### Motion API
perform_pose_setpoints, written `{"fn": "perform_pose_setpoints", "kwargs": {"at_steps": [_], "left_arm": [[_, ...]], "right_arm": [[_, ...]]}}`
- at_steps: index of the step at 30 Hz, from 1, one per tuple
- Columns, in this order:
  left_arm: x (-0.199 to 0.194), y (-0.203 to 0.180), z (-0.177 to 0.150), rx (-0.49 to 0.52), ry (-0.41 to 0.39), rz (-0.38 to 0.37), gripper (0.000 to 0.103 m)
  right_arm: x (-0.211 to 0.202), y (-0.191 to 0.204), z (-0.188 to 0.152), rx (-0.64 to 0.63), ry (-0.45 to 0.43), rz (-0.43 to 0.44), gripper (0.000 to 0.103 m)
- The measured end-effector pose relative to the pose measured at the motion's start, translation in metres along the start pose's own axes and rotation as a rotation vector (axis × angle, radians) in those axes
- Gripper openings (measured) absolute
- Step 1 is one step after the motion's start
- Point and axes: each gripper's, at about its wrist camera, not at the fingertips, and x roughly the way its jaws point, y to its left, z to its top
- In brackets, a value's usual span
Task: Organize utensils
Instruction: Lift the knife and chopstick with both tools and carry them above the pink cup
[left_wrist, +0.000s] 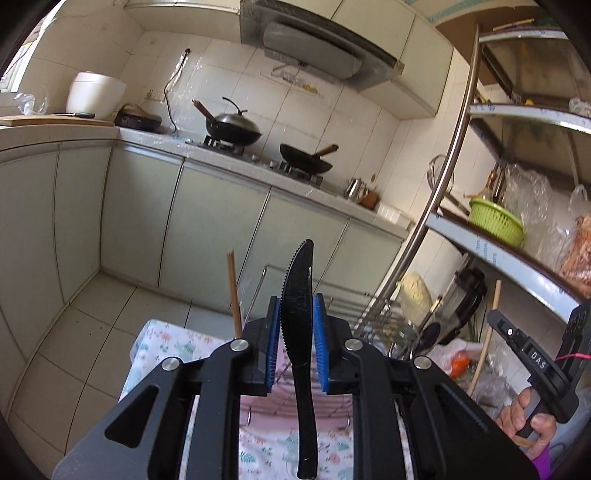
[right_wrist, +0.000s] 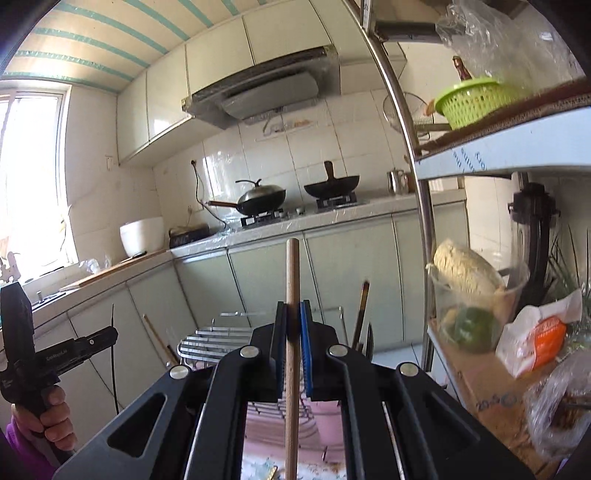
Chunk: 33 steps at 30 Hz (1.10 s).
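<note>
My left gripper (left_wrist: 297, 314) is shut on a black serrated knife (left_wrist: 300, 288), which stands blade up between the blue pads (left_wrist: 274, 332). My right gripper (right_wrist: 293, 325) is shut on a light wooden chopstick (right_wrist: 293, 280), also upright. Both are raised above a metal dish rack (right_wrist: 207, 341) and a pink utensil holder (right_wrist: 328, 421) on a floral cloth (left_wrist: 166, 339). Dark chopsticks (right_wrist: 364, 310) and a fork (right_wrist: 370, 343) stick up from the holder. Another wooden chopstick (left_wrist: 233, 291) stands left of the knife. Each view shows the other gripper at its edge, held by a hand (right_wrist: 55, 410).
A steel shelf unit (left_wrist: 436, 206) rises close on the right with a green basket (left_wrist: 496, 219), a blender (right_wrist: 532, 225), a noodle tub (right_wrist: 476, 295) and bags. Across the tiled floor (left_wrist: 92, 321) is a counter (left_wrist: 221, 158) with two woks (left_wrist: 232, 127) and a white cooker (left_wrist: 96, 92).
</note>
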Motion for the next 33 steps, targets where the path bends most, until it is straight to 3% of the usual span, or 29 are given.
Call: {"fn": "perform_pose_setpoints", "kwargs": {"at_steps": [10,33], "left_arm": [[-0.006,-0.002,0.002,-0.016,-0.015,0.0,0.017],[-0.008,-0.022,0.003,0.03,-0.059,0.014,0.017]], "right_arm": [[-0.004,0.001,-0.011,0.049,0.004,0.01,0.007],[-0.009,0.007,-0.013,0.017,-0.042,0.003,0.007]]}}
